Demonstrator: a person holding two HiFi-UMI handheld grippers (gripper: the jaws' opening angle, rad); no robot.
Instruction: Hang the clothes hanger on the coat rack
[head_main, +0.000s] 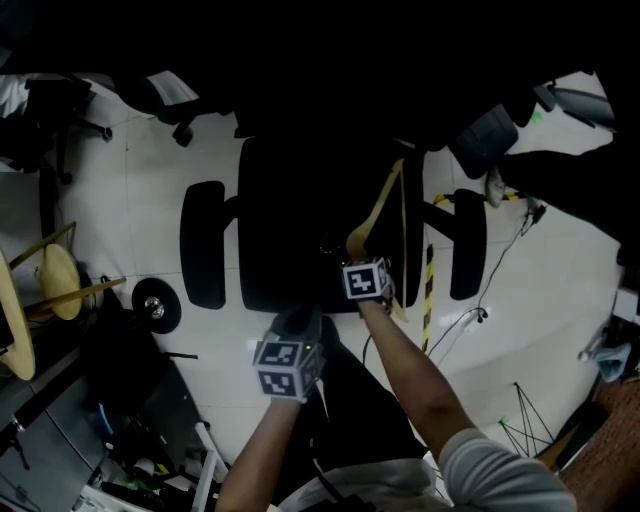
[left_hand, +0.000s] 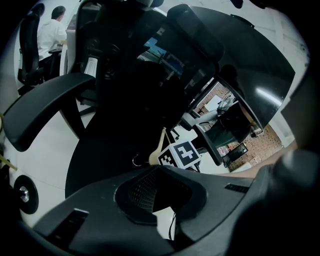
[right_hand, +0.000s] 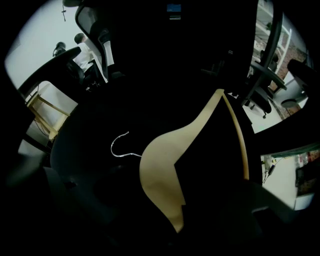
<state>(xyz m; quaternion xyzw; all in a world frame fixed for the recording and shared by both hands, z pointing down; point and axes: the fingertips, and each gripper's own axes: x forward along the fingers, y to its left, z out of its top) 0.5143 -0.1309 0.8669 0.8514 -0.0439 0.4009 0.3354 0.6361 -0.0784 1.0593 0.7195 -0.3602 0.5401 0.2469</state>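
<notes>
Wooden hanger (right_hand: 160, 165) lay over the 3 o'clock side of the black seat (head_main: 290, 210). Its thin wire hook (right_hand: 120, 148) curled toward 9 o'clock in the right gripper view, with bare seat open around it. The right gripper (head_main: 360, 262) was clamped on the lower end of one broad, smooth hanger arm. The left gripper (left_hand: 161, 170), at 7 o'clock from the right one in the head view, had its jaws closed together on nothing. Two long rounded armrests (head_main: 203, 245) flanked the seat, and pale floor (head_main: 560, 300) lay beyond them.
</notes>
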